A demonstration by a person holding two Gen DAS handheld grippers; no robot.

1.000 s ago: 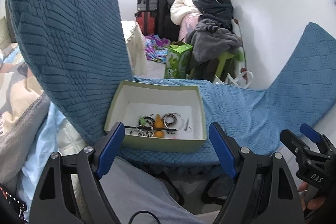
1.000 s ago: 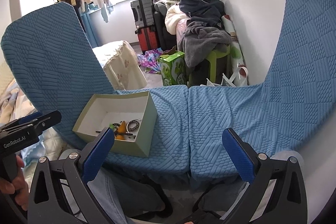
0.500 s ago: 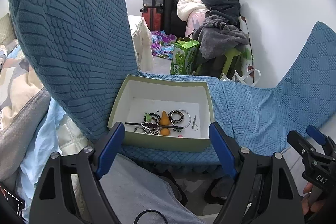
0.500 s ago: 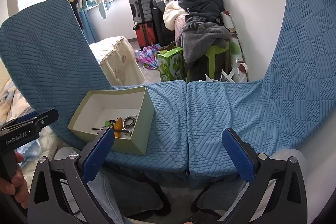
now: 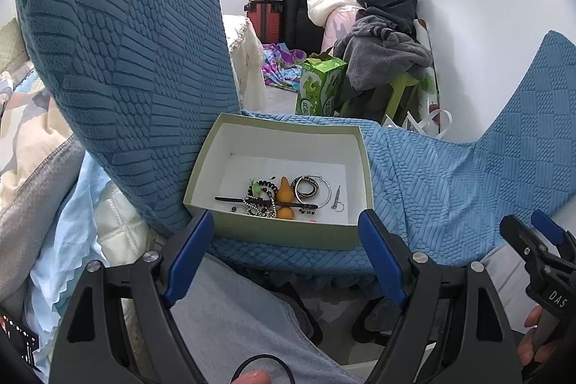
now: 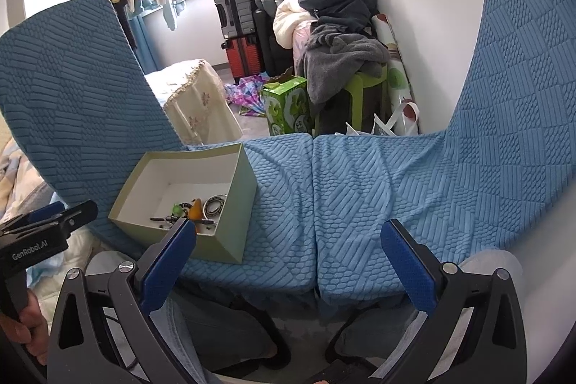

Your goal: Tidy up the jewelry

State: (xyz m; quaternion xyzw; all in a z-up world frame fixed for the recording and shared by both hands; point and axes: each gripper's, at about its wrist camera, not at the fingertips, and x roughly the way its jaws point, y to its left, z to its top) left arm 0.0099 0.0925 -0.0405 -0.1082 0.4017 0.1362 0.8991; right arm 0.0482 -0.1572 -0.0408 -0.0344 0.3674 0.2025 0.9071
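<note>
Your left gripper (image 5: 286, 252) is released: its blue-padded fingers stand wide apart with nothing between them, just in front of the box's near wall. Your right gripper (image 6: 289, 267) is likewise spread wide and empty, above the front edge of the blue cover, with the box to its left.

The jewelry (image 5: 280, 195) lies in a loose tangle on the white floor of the box (image 5: 284, 233), toward the near wall. The box is a shallow rectangular open carton, pale green outside and plain white inside. Its contents include two smooth orange pear-shaped pieces (image 5: 284, 191), thin round metal bangles (image 5: 311, 189), a string of dark beads, a small green piece, a slim dark stick lying crosswise and a small metal pin (image 5: 336, 198).

The box rests on two seat cushions set side by side under a blue quilted cover (image 6: 360, 189) embossed with ribbed and pebbled patches. Backrests in the same fabric rise at each side. Behind stand a green carton (image 6: 286, 105), stacked suitcases (image 6: 235, 13), piled clothing (image 6: 338, 45) against a white wall and hanging garments by a bright window.
</note>
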